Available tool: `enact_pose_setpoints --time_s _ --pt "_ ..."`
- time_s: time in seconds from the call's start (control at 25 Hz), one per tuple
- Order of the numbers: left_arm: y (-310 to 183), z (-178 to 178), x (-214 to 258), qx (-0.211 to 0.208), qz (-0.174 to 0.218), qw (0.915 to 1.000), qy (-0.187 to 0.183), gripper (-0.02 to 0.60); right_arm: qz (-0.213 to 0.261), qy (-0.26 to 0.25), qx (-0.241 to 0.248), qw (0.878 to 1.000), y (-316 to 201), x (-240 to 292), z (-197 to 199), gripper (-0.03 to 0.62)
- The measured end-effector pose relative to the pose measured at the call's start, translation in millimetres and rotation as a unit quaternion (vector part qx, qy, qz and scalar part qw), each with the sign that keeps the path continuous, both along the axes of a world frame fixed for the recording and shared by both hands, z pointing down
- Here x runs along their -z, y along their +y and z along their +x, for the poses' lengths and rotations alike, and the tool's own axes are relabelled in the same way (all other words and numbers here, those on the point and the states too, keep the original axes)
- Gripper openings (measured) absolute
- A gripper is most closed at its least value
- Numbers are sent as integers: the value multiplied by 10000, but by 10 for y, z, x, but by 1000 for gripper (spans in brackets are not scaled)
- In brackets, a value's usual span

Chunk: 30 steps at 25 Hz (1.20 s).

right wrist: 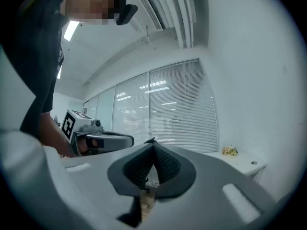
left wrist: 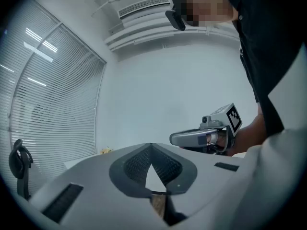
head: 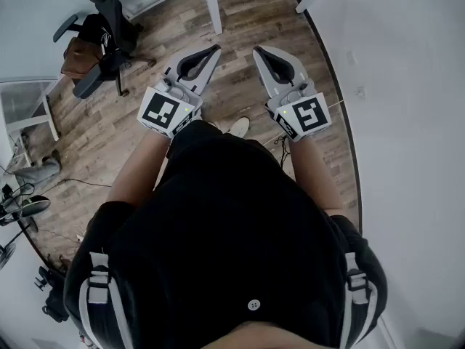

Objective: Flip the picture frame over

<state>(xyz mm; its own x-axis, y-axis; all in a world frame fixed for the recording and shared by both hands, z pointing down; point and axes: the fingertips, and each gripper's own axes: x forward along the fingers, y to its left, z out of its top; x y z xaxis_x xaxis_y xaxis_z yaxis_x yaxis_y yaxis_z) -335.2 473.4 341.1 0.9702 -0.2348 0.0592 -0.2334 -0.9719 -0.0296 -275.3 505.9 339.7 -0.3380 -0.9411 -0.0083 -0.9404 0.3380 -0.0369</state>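
No picture frame shows in any view. The person stands over a wooden floor (head: 240, 20) and holds both grippers level at waist height, side by side. My left gripper (head: 216, 49) is shut with nothing between its jaws; in its own view the tips (left wrist: 151, 145) meet against a bare wall. My right gripper (head: 257, 49) is likewise shut and empty, and its tips (right wrist: 153, 142) meet in front of window blinds. Each gripper view also catches the other gripper: the right gripper (left wrist: 201, 138) and the left gripper (right wrist: 103, 140).
A black office chair (head: 102, 20) with a brown bag (head: 80, 53) stands at the upper left. A white table leg (head: 213, 9) is ahead. A white wall (head: 407, 86) runs along the right. A white table with small flowers (right wrist: 230, 151) stands by the blinds.
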Motion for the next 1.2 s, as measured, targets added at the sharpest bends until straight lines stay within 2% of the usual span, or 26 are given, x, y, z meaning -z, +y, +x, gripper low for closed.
enact_pose_setpoints --time_s 0.16,0.6,0.76,0.8,0.88,1.2 --pt "63 70 -3 41 -91 9999 73 5 -41 19 -51 10000 67 -49 100 9" --pt "185 213 -22 233 -127 9996 32 5 -21 -411 -13 9992 212 -19 384 11" --pt "152 233 -41 323 -171 9993 1 5 -11 -264 -103 9996 226 7 496 11" --pt "137 246 -43 330 -183 9993 -4 5 -31 -262 -106 9996 220 7 519 24" --pt "90 287 -68 354 -225 9991 0 5 -81 -262 -110 9996 186 2 571 114" --pt "-270 447 -137 287 -199 9994 -31 5 -286 -181 -247 9991 -207 -105 714 283"
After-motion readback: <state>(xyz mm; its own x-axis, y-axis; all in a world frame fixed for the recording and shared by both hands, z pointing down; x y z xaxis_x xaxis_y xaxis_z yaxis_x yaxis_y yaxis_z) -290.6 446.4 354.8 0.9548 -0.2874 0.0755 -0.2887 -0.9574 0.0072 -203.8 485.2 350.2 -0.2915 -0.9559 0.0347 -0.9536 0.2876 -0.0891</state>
